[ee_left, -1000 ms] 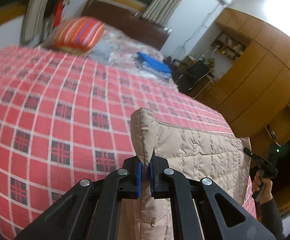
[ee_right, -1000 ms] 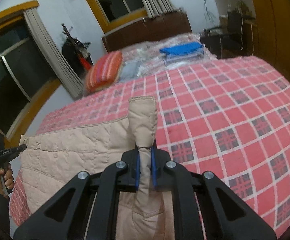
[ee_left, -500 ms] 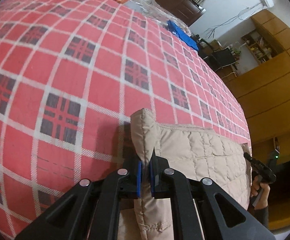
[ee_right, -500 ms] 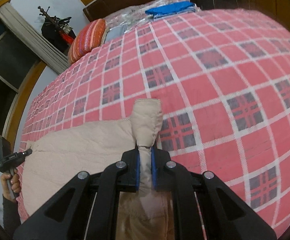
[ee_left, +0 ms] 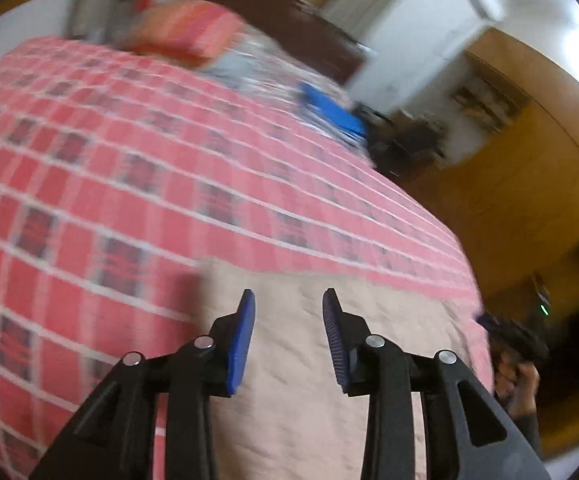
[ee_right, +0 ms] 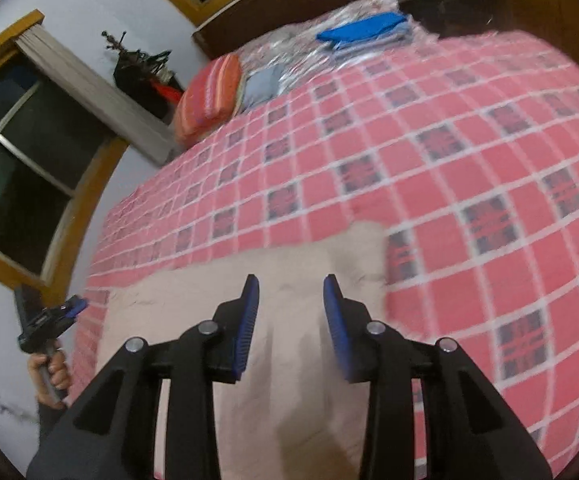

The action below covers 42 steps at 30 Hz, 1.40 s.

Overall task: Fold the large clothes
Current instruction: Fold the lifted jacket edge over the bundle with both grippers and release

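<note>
Beige quilted garment point(ee_left: 309, 360) lay flat on the red checked bedspread point(ee_left: 89, 200), just beyond and beneath both sets of fingers. Left gripper point(ee_left: 288, 336) spread wide, holding nothing. Right gripper point(ee_right: 291, 326) likewise spread and empty. Long axis ran left to right along the far edge. Neither side judged nearer: one over each far corner.
</note>
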Tool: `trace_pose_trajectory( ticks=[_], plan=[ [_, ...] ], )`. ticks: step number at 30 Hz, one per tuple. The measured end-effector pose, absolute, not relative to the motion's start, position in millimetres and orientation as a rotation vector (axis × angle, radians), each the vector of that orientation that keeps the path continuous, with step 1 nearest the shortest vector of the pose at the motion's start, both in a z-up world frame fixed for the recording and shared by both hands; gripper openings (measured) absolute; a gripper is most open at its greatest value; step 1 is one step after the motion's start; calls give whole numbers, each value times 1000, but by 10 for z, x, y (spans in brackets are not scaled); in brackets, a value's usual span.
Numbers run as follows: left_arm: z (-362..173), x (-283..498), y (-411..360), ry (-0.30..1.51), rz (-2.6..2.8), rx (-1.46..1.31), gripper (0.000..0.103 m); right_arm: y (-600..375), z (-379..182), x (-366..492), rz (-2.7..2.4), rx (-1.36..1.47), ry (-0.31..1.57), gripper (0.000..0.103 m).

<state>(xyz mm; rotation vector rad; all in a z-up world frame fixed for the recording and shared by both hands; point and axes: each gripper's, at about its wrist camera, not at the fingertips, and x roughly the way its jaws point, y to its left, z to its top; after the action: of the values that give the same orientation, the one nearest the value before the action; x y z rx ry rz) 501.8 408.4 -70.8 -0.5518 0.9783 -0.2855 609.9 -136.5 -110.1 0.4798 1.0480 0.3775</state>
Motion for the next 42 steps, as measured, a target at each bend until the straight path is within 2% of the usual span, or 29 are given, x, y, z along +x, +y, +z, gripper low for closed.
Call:
trace_pose_trajectory(
  ticks=[5, 6, 7, 8, 9, 10, 12, 13, 14, 16, 18, 21, 23, 24, 25, 27, 28, 30, 33, 38, 39, 40, 41, 42],
  plan=[
    [-1375, 5169, 4030, 1145, -207, -585, 32, -1299, -1500, 6167, 357, 507, 1141, 33],
    [-1452, 5180, 4044, 1156, -200, -592, 20, -1302, -1602, 6197, 349, 506, 1160, 27],
    [-1524, 5182, 4071, 1157, -195, -601, 15, -1314, -1682, 6222, 336, 499, 1171, 16],
    [-1568, 5177, 4093, 1154, -196, -610, 15, -1322, -1752, 6235, 326, 497, 1179, 12],
    [-1588, 5177, 4100, 1155, -197, -615, 13, -1349, -1861, 6257, 316, 508, 1189, 3],
    [-1580, 5186, 4104, 1158, -199, -618, 13, -1362, -1899, 6287, 313, 514, 1193, 0],
    [-1439, 5135, 4109, 1140, -180, -605, 15, -1382, -1835, 6280, 311, 533, 1196, 4],
    [-1315, 5095, 4114, 1112, -176, -587, 22, -1386, -1739, 6222, 313, 528, 1184, 7],
    [-1145, 4994, 4095, 1077, -196, -563, 25, -1372, -1605, 6145, 332, 524, 1161, 12],
    [-899, 4792, 4017, 1030, -288, -532, 31, -1310, -1378, 5920, 402, 524, 1125, 13],
    [-798, 4532, 3933, 1016, -391, -530, 31, -1243, -1239, 5674, 471, 522, 1103, 13],
    [-1025, 4306, 3849, 1062, -387, -499, 31, -1128, -1331, 5372, 517, 502, 1127, 13],
    [-1277, 4301, 3900, 1102, -353, -515, 28, -1106, -1529, 5353, 473, 489, 1162, 9],
    [-1360, 4305, 3944, 1111, -342, -532, 18, -1131, -1600, 5375, 465, 496, 1177, 2],
    [-1431, 4318, 3966, 1116, -327, -548, 10, -1124, -1691, 5402, 442, 484, 1191, 0],
    [-1366, 4292, 3981, 1102, -316, -554, 10, -1114, -1719, 5425, 427, 501, 1197, 0],
    [-1266, 4238, 3993, 1081, -309, -544, 16, -1104, -1651, 5400, 416, 498, 1185, 7],
    [-988, 4023, 3963, 1019, -334, -517, 22, -1048, -1386, 5196, 455, 502, 1126, 8],
    [-733, 3551, 3817, 962, -479, -528, 25, -801, -1061, 4736, 571, 478, 1054, 13],
    [-1168, 3388, 3489, 1069, -519, -479, 25, -86, -1269, 4338, 682, 351, 1127, 13],
    [-1278, 3432, 3516, 1081, -501, -490, 20, 33, -1366, 4342, 650, 300, 1139, 11],
    [-1378, 3462, 3564, 1094, -482, -508, 8, 78, -1452, 4352, 623, 277, 1145, 7],
    [-1440, 3480, 3609, 1104, -469, -542, 3, 90, -1542, 4399, 602, 279, 1156, 4],
    [-1449, 3493, 3631, 1105, -473, -568, 2, 63, -1581, 4429, 593, 281, 1164, 0]
  ],
)
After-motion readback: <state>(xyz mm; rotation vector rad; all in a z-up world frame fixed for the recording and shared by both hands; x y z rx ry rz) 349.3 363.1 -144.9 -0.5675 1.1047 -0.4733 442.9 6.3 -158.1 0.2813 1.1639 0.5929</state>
